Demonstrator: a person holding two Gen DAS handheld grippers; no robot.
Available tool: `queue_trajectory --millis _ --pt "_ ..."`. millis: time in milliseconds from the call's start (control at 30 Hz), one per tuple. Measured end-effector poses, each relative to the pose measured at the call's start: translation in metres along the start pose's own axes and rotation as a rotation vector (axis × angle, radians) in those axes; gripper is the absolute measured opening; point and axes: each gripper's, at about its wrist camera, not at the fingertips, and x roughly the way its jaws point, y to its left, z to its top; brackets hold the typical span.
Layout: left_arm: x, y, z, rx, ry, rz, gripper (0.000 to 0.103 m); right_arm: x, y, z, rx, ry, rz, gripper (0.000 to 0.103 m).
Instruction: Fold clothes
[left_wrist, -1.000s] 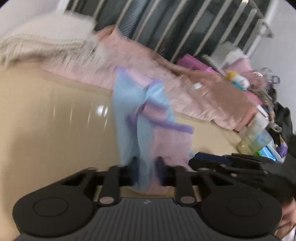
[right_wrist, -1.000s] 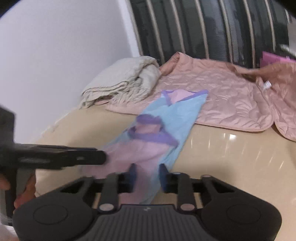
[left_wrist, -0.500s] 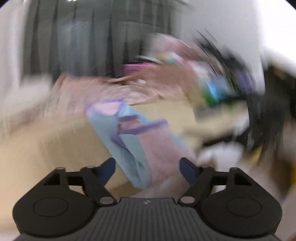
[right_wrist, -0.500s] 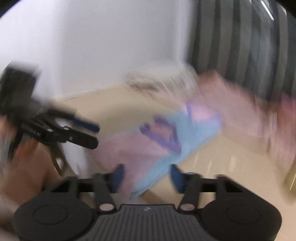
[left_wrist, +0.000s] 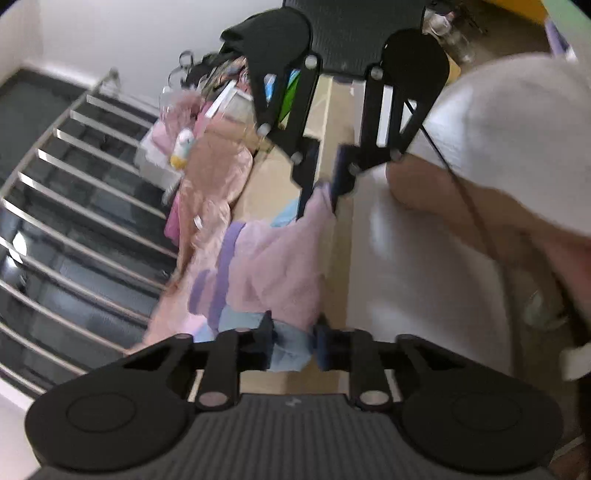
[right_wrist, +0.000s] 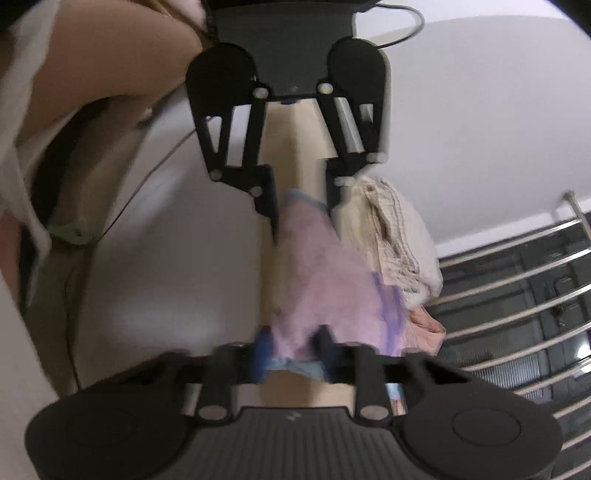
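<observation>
A small pink, light blue and purple garment (left_wrist: 273, 266) is stretched between my two grippers, which face each other over the beige table edge. My left gripper (left_wrist: 293, 341) is shut on one end of the garment. In its view the right gripper (left_wrist: 321, 181) grips the far end. In the right wrist view the garment (right_wrist: 325, 280) runs from my right gripper (right_wrist: 293, 349), shut on it, to the left gripper (right_wrist: 301, 206) opposite.
A peach quilted blanket (left_wrist: 210, 192) and a cream folded blanket (right_wrist: 402, 243) lie on the beige table (left_wrist: 277, 177). Dark window bars (left_wrist: 74, 192) stand behind. The person's white shirt (left_wrist: 424, 266) is close by. Clutter (left_wrist: 207, 96) lies at the far end.
Both grippers had opened half a second ago and have closed on opposite ends of the garment. They have swung round to face each other, stretching it along the table's near edge.
</observation>
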Motion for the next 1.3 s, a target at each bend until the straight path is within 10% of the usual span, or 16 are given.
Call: queue_trajectory --millis 100,233,400,500,567,633,700,833,1000,1100,1300 --pt "-0.016 0.014 0.007 -0.099 -0.006 -0.096 0.012 -0.015 -0.031 0.000 0.135 -0.039 0.112 0.007" --pt "-0.047 0.071 0.014 -0.399 -0.057 -0.351 0.011 -0.040 -0.083 -0.005 0.344 -0.111 0.294 0.006" --pt "-0.021 0.161 -0.009 -0.814 -0.116 -0.473 0.011 -0.022 -0.175 -0.036 0.587 -0.174 0.438 0.006" --pt "0.022 0.193 -0.036 -1.082 -0.078 -0.453 0.012 0.018 -0.218 -0.055 0.700 -0.171 0.501 0.006" --pt "0.058 0.202 -0.056 -1.251 0.052 -0.409 0.036 0.052 -0.224 -0.070 0.813 -0.131 0.468 0.010" --pt "0.066 0.199 -0.073 -1.375 0.100 -0.348 0.044 0.083 -0.223 -0.085 0.933 -0.050 0.417 0.047" --pt "0.067 0.196 -0.089 -1.493 0.100 -0.295 0.052 0.098 -0.219 -0.093 0.977 0.028 0.322 0.050" --pt "0.041 0.191 -0.085 -1.582 0.038 -0.251 0.075 0.075 -0.202 -0.107 1.092 -0.035 0.277 0.050" --pt "0.060 0.168 -0.074 -1.591 0.149 -0.242 0.076 0.073 -0.175 -0.111 1.337 -0.047 0.331 0.048" --pt "0.069 0.155 -0.073 -1.581 0.181 -0.196 0.071 0.083 -0.155 -0.113 1.391 0.021 0.285 0.000" --pt "0.052 0.151 -0.053 -1.517 0.154 -0.095 0.072 0.045 -0.149 -0.112 1.446 0.007 0.160 0.008"
